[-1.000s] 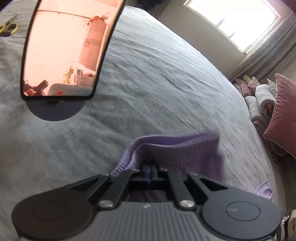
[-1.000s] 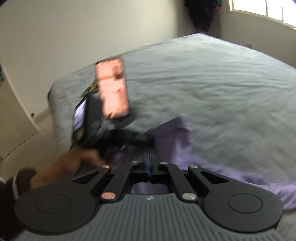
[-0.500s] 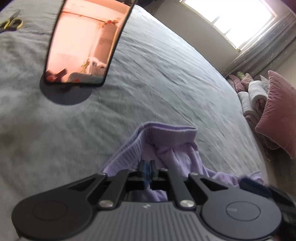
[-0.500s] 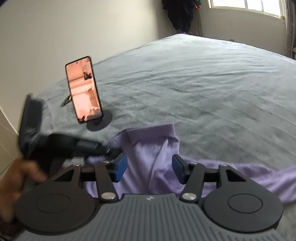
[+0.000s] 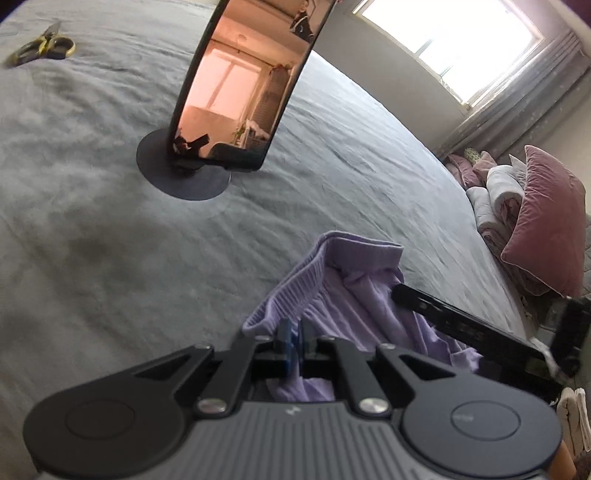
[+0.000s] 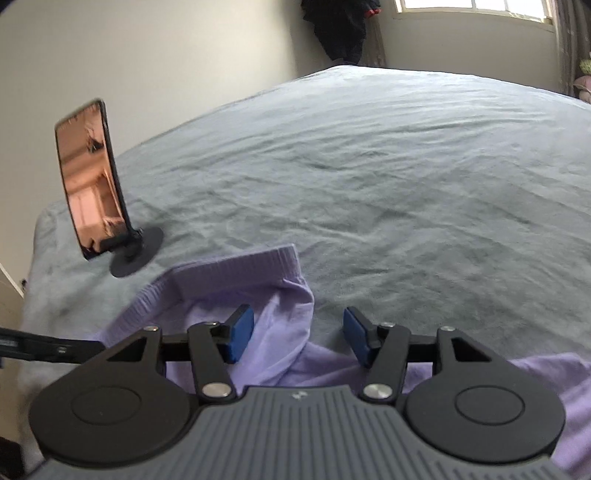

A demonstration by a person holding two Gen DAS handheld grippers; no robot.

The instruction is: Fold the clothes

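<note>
A lilac knit garment (image 5: 354, 295) lies crumpled on the grey bedspread (image 5: 332, 147), its ribbed hem (image 6: 236, 271) folded over toward the phone. My left gripper (image 5: 293, 345) is shut on the near edge of that ribbed hem. My right gripper (image 6: 298, 338) stands open just above the cloth, its blue pads (image 6: 240, 334) apart with a ridge of lilac fabric (image 6: 288, 332) lying loose between them. In the left wrist view the right gripper's black finger (image 5: 461, 326) reaches in from the right over the garment. The left gripper's finger (image 6: 48, 347) shows at the left edge of the right wrist view.
A phone on a round black stand (image 5: 240, 85) (image 6: 92, 181) stands on the bed beyond the garment. Yellow-handled scissors (image 5: 40, 48) lie far left. A pink pillow (image 5: 546, 221) and rolled bedding (image 5: 495, 199) sit by the right edge. Dark clothing (image 6: 340, 26) hangs by the window.
The right gripper has opened, let go of the garment and sunk toward the bed. The left gripper, still shut on the hem, has shifted sideways; the hem now rests on the bedspread.
</note>
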